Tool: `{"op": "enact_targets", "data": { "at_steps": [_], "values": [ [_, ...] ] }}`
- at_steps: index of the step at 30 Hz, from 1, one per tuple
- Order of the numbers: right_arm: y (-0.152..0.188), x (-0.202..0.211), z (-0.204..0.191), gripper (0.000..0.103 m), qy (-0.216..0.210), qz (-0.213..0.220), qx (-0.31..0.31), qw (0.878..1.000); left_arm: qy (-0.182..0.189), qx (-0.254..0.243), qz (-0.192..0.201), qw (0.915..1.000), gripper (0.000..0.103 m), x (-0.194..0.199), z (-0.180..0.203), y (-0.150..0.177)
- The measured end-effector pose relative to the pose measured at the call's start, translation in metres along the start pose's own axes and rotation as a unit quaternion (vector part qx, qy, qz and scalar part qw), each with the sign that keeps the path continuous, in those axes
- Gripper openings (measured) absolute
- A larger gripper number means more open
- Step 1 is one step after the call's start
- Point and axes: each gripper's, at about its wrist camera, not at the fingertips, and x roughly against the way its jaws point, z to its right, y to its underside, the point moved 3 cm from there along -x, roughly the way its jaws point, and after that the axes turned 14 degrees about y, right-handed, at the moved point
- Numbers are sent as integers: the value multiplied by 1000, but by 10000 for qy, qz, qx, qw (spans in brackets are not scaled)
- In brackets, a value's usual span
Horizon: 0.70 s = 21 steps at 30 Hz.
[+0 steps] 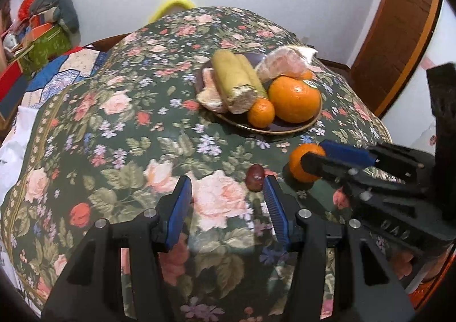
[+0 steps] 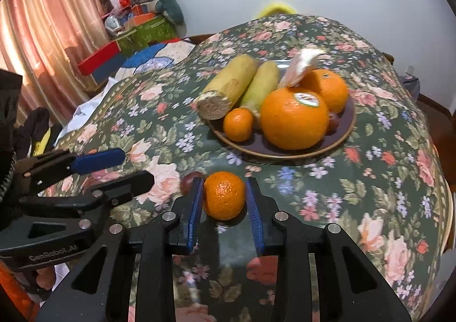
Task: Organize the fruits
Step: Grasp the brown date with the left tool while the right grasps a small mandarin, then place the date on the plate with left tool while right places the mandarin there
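On a table draped in a dark green floral cloth [image 2: 370,179], the right gripper [image 2: 223,202] straddles a small, dimpled orange mandarin [image 2: 224,195] resting on the fabric just short of a shallow brown glazed plate [image 2: 346,134]. Its 2 blue ribbed pads [image 2: 193,208] flank the fruit; the left one appears to touch the peel while a sliver of gap shows at the right, so the jaws look not yet clamped, though fisheye distortion makes contact hard to judge. The placement suggests a pick-up bound for the plate, which already carries 1 large stickered orange [image 2: 293,119], another orange [image 2: 327,89], 1 small mandarin [image 2: 238,124], 2 yellow-green fibrous stalk sections [image 2: 228,88] and peeled pale citrus segments [image 1: 282,64]. The left gripper [image 1: 226,193] hovers with jaws spread wide and empty beside a small, smooth, dark red-brown oval fruit [image 1: 255,176], likely its next target.
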Motion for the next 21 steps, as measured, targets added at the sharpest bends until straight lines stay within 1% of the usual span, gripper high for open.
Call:
{"op": "enact_targets", "data": {
  "at_steps": [6, 8, 15, 16, 17, 18, 21],
  "values": [
    [0, 7, 26, 27, 156, 84, -245, 9995, 63, -152, -216, 9996, 36, -21, 10, -2],
    [1, 9, 34, 27, 216, 100, -312, 9992, 106, -156, -287, 9994, 28, -28, 12, -1],
    [2, 12, 55, 27, 293, 128, -491, 9983, 91, -104, -366, 9992, 26, -41, 10, 0],
    [3, 13, 56, 27, 294, 134, -505, 9982, 90, -109, -356, 9993, 23, -41, 10, 1],
    [2, 13, 57, 27, 293, 139, -516, 9981, 106, -117, -341, 9993, 16, -41, 10, 0],
    [2, 13, 58, 27, 296, 147, -531, 9980, 173, -116, -338, 9992, 13, -41, 11, 1],
    [1, 13, 60, 27, 312, 166, -551, 9979, 148, -152, -289, 9994, 12, -38, 13, -1]
  ]
}}
